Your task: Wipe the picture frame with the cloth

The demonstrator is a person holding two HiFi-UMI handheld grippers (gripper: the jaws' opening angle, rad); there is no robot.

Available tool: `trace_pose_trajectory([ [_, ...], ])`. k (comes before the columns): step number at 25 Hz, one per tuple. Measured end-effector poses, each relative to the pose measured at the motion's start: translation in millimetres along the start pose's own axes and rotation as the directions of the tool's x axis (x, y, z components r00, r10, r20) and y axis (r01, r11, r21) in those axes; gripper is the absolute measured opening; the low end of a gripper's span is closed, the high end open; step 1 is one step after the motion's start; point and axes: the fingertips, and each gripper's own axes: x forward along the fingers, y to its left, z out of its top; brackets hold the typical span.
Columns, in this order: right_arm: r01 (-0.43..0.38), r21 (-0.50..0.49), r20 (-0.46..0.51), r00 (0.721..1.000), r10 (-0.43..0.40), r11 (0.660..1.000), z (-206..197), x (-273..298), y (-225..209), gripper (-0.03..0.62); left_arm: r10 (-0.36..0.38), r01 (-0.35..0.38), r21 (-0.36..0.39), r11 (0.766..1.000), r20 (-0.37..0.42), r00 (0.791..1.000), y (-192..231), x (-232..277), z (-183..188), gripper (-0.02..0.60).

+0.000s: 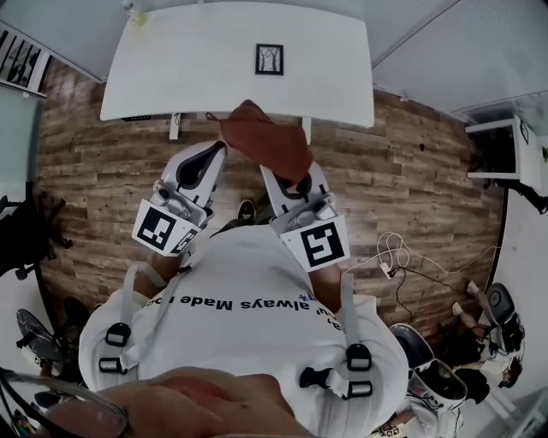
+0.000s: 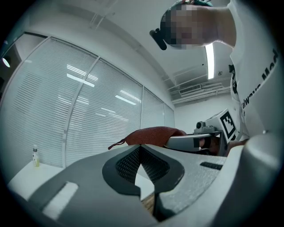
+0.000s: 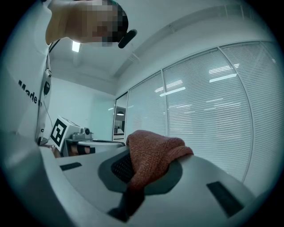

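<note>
A small black picture frame (image 1: 269,59) stands on the white table (image 1: 188,68), near its middle. The rust-red cloth (image 1: 267,137) hangs bunched over the table's near edge, with my right gripper (image 1: 289,177) shut on it; in the right gripper view the cloth (image 3: 151,157) fills the space between the jaws. My left gripper (image 1: 212,152) is held up beside it, just left of the cloth, jaws closed together with nothing between them (image 2: 141,148). Both grippers sit in front of the person's chest, short of the frame.
Wooden floor (image 1: 411,162) surrounds the table. A small bottle (image 1: 135,12) stands at the table's far left corner. Cables (image 1: 394,257) lie on the floor at right, a white shelf (image 1: 505,154) stands farther right, and window blinds (image 3: 213,111) run along the wall.
</note>
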Motion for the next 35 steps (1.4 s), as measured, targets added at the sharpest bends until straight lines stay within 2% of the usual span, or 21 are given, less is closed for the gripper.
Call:
trace_pose_trajectory([
  [9,0.016,0.01,0.011,1.0,-0.017,1.0,-3.6,23.4,-52.9,0.02,-0.001,0.001,0.003,1.0,-0.019,1.0,24.9,48.8,-6.0,0.002],
  [25,-0.023,0.017,0.027,0.999,0.023,1.0,-4.0,39.8,-184.5,0.019,0.02,-0.018,0.049,0.999,-0.039,0.999,34.4,183.6,-7.5,0.002],
  [35,-0.074,0.042,0.027,0.997,0.073,0.996,-8.8,54.0,-203.7,0.02,0.082,-0.08,0.041,0.996,-0.058,0.995,45.8,200.0,-12.5,0.002],
])
